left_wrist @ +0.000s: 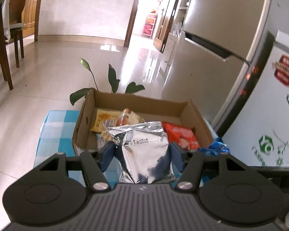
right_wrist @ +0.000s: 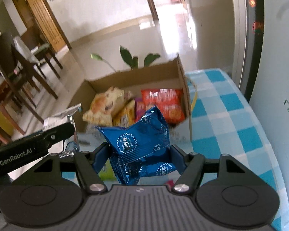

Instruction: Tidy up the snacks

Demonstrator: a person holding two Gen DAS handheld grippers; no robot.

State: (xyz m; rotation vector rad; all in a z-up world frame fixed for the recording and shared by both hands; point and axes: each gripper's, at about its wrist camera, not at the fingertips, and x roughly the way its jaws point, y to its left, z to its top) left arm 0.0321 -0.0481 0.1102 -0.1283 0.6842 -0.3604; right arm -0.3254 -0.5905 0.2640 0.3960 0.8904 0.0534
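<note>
My left gripper (left_wrist: 141,154) is shut on a silver foil snack packet (left_wrist: 144,150), held just short of the near edge of a cardboard box (left_wrist: 81,121). The box holds a yellow packet (left_wrist: 104,120), a clear-wrapped snack (left_wrist: 129,116) and a red packet (left_wrist: 180,134). My right gripper (right_wrist: 138,152) is shut on a blue foil snack packet (right_wrist: 138,134), held near the same box (right_wrist: 185,88), which shows orange-red (right_wrist: 163,104) and yellow packets (right_wrist: 104,105) inside. The left gripper (right_wrist: 48,136) with its silver packet (right_wrist: 65,115) shows at the left of the right wrist view.
The box sits on a table with a blue-and-white checked cloth (right_wrist: 231,119). A silver fridge (left_wrist: 221,38) and a white appliance (left_wrist: 269,125) stand at the right. A leafy plant (left_wrist: 113,80) is behind the box. Wooden chairs (left_wrist: 3,38) stand at the left on a tiled floor.
</note>
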